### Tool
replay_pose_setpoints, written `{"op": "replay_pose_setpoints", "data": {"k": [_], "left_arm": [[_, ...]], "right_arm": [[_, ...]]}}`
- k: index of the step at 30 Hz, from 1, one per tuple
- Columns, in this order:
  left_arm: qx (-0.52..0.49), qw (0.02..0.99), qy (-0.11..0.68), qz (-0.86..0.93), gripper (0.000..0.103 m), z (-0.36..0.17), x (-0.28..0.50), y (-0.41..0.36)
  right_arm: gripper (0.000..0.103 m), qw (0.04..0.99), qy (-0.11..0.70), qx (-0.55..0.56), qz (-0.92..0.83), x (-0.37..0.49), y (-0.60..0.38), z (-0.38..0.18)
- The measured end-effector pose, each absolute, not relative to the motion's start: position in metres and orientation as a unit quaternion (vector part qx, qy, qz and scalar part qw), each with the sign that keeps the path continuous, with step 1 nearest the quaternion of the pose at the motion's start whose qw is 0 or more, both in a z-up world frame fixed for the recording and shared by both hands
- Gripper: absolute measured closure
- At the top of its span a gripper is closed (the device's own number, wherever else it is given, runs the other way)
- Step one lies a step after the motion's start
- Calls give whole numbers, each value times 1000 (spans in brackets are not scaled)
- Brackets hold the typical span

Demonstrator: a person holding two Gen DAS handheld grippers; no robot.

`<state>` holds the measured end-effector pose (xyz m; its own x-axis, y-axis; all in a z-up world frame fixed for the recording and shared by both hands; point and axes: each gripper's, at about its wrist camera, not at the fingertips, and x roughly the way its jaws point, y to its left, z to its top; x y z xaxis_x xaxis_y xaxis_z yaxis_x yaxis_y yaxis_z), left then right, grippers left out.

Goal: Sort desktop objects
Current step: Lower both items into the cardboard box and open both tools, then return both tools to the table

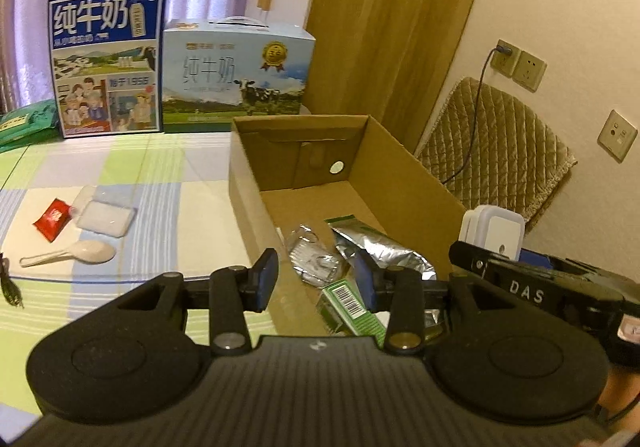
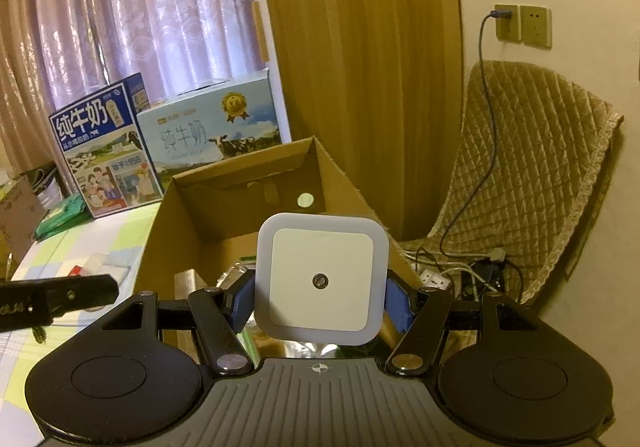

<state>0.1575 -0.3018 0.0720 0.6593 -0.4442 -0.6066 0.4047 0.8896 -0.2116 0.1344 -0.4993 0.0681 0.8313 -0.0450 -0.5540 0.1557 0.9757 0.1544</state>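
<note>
A: Fingers first, what are they doing?

B: Right gripper [image 2: 322, 297] has its blue pads [image 2: 243, 301] pinching a white square night light [image 2: 322, 281] by its side edges, flat face toward the camera, held in the air above the near end of the cardboard box [image 2: 192, 207]. Left gripper [image 1: 316, 279] is spread wide with nothing between its pads [image 1: 267, 275].

A: Where is the left one?

B: Hovering over the near left corner of the box. Inside the box lie a silver foil pouch [image 1: 384, 251], a crumpled foil wrapper [image 1: 314, 253] and a green carton with a barcode [image 1: 348, 309].

A: And out on the table?

B: On the checked tablecloth [image 1: 120, 167], left of the box: a red sachet [image 1: 52, 219], a clear plastic packet [image 1: 106, 217] just beside it, and a white spoon [image 1: 80, 253] nearer the camera. Two milk cartons [image 1: 108, 63] stand at the far edge.
</note>
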Motion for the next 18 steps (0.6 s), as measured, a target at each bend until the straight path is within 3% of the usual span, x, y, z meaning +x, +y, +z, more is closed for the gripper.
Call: {"op": "replay_pose_setpoints", "data": {"k": [4,7,18], "left_arm": [[-30,911,340,-231,66,72,154,-294],[-28,911,341,-229,64,71,150,-288],[-27,910,358,-208,58,57,128,-253]], "right_arm": [[40,954,283,98,-28,142,-495,66],[26,956,277,95,-28,141,-494,66],[22,950,278,133,-49,80,-489,61]]}}
